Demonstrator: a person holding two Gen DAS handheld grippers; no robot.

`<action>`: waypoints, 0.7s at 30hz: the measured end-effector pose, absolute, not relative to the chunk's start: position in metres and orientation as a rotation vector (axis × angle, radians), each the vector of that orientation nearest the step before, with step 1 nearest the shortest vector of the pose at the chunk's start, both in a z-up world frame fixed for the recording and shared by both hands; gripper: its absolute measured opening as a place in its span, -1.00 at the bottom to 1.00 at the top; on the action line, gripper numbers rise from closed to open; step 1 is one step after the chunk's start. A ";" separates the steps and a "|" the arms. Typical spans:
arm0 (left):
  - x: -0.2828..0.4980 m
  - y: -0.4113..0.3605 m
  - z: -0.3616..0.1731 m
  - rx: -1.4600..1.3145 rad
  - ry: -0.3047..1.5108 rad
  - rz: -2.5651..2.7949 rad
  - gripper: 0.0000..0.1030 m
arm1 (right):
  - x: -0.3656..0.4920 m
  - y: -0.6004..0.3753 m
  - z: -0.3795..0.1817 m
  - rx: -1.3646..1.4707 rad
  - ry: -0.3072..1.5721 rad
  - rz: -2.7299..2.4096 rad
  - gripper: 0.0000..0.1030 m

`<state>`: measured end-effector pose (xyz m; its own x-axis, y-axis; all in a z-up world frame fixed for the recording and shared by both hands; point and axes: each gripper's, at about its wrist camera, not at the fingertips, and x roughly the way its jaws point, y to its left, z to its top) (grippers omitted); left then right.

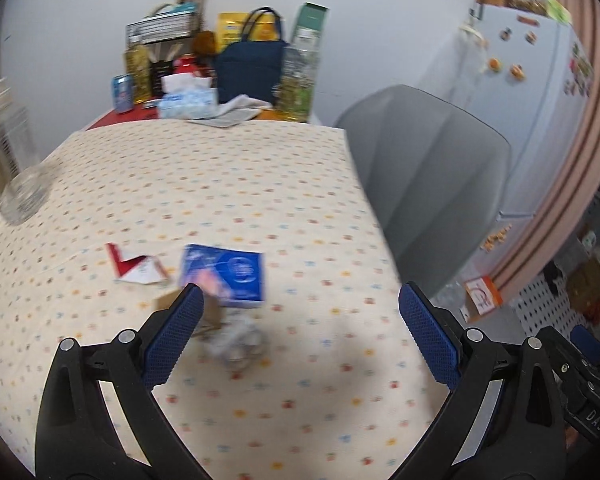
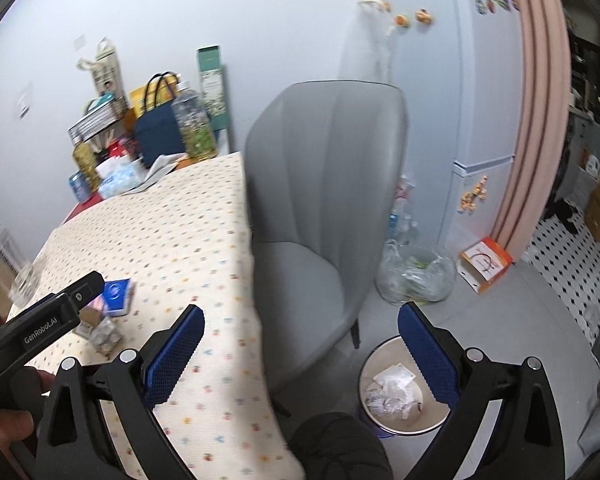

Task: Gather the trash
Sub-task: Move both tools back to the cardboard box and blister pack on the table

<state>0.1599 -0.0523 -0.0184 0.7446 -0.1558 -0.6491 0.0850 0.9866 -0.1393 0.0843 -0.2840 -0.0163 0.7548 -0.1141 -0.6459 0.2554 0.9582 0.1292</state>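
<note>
The left claw (image 1: 300,320) is spread wide and grips nothing; its blue-padded fingers (image 1: 176,332) hang above the counter (image 1: 240,184), which is covered in a cream cloth with small coloured dots. Between those fingers, closer to the left one, lies a crumpled clear wrapper (image 1: 238,342), blurred, with no clear long axis. Just beyond it, partly behind the left finger, sits a small brown cardboard piece (image 1: 212,312); its shape cannot be told. Farther on lies a flat blue box (image 1: 226,274), its face up, its long side running roughly left to right, and to its left a red-and-white folded paper (image 1: 134,266) lies flat, its red corner pointing to the far left. A clear glass jar (image 1: 16,176) stands at the far-left edge of the counter. The right claw (image 2: 300,330) is likewise released and empty, held off the counter's right edge above the floor; under its right finger stands a round bin (image 2: 404,396) already holding crumpled white paper and wrappers. A grey chair (image 2: 324,200) stands between counter and bin, and a clear plastic bag (image 2: 416,276) sits on the floor beyond the bin.
</note>
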 end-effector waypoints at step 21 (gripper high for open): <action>0.171 0.047 -0.050 -0.235 0.768 -0.022 0.88 | 0.113 -0.196 -0.024 0.099 0.733 -0.089 0.85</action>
<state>0.1709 0.0471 -0.0496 0.7201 -0.1053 -0.6859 -0.0658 0.9736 -0.2185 0.1133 -0.1955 -0.0244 0.7396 -0.0460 -0.6715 0.1155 0.9915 0.0592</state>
